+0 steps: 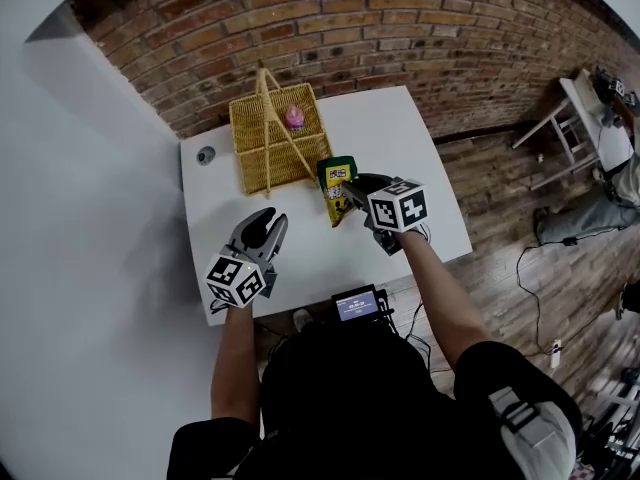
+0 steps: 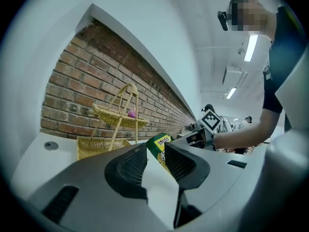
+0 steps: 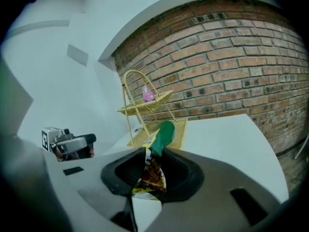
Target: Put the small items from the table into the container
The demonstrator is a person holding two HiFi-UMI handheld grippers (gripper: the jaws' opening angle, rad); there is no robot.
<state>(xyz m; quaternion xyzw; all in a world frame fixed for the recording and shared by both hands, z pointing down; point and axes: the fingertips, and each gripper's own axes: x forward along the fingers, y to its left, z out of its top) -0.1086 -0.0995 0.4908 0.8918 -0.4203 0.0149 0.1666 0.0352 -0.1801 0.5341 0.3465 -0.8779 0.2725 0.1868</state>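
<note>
A two-tier wicker basket (image 1: 268, 143) with a tall handle stands at the back left of the white table (image 1: 430, 168). A small pink item (image 1: 295, 117) lies on its upper tier (image 3: 145, 105). My right gripper (image 1: 346, 190) is shut on a green and yellow snack bag (image 1: 336, 185), held just in front of the basket; the bag (image 3: 153, 166) hangs pinched between the pads. My left gripper (image 1: 266, 223) hovers near the table's front left, its jaws slightly apart with nothing between them. In the left gripper view (image 2: 154, 152) the bag (image 2: 158, 143) shows beyond the jaws.
A round cable hole (image 1: 206, 155) sits in the table left of the basket. A brick wall (image 1: 400, 38) runs behind, a white wall on the left. A small screen device (image 1: 356, 304) is at the table's front edge. White furniture (image 1: 575, 128) and cables lie on the wooden floor, right.
</note>
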